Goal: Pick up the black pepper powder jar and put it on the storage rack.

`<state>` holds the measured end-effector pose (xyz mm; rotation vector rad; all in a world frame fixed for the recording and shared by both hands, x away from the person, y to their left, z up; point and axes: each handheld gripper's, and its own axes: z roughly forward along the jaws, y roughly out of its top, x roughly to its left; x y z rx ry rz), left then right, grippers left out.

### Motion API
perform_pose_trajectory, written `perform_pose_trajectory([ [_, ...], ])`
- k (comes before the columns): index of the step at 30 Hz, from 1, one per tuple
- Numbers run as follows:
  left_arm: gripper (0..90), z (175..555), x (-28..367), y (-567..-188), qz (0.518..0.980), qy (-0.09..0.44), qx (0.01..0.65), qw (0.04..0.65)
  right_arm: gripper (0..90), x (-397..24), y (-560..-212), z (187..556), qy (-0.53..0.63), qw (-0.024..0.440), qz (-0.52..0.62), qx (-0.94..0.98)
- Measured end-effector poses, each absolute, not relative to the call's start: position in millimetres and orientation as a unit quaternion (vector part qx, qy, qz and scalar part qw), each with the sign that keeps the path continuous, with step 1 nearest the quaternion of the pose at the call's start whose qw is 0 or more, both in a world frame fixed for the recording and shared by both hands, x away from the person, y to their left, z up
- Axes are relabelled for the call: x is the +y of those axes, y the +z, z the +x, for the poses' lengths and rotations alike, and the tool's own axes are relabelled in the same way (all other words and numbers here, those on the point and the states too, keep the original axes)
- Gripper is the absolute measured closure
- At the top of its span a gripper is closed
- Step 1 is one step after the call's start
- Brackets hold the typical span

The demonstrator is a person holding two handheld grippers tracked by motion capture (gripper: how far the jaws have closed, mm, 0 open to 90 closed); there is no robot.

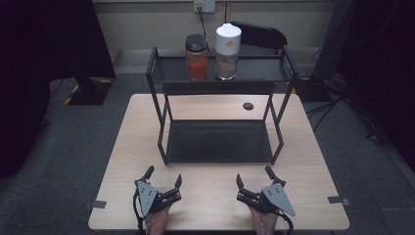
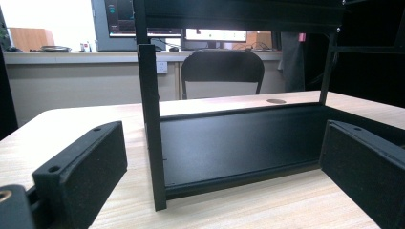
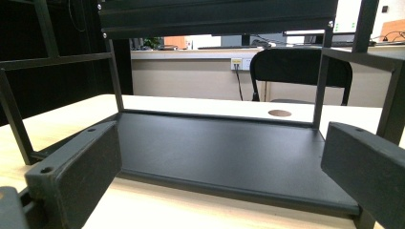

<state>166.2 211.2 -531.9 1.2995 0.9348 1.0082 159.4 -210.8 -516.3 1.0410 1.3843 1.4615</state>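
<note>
A grey carpeted floor (image 1: pixel 58 161) surrounds a light wooden table (image 1: pixel 122 161) with a round cable hole (image 1: pixel 248 105) toward 1 o'clock. At the table's centre stands a black two-tier metal rack (image 1: pixel 219 142), its lower shelf bare. On the upper shelf, toward 12 o'clock, a dark-lidded jar of orange-red powder (image 1: pixel 196 57) stands just beside a white-capped jar of brown powder (image 1: pixel 228 51). Behind, a black chair (image 2: pixel 222 71) faces a beige wall with a socket (image 1: pixel 204 6). At 7 o'clock the left gripper (image 1: pixel 163 178) rests with jaws spread, holding nothing; at 5 o'clock the right gripper (image 1: pixel 254 176) likewise gapes empty.
</note>
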Motion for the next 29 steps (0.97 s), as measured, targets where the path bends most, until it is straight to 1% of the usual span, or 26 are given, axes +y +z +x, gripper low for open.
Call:
perform_pose_trajectory([
  [20, 1.5, 166, 211, -532, 0.557, 0.432, 0.400, 0.585, 0.0, -209, -528, 158, 0.575, 0.433, 0.421, 0.552],
  [29, 1.4, 166, 212, -532, 0.558, 0.432, 0.400, 0.585, 0.5, -205, -534, 154, 0.575, 0.450, 0.414, 0.545],
])
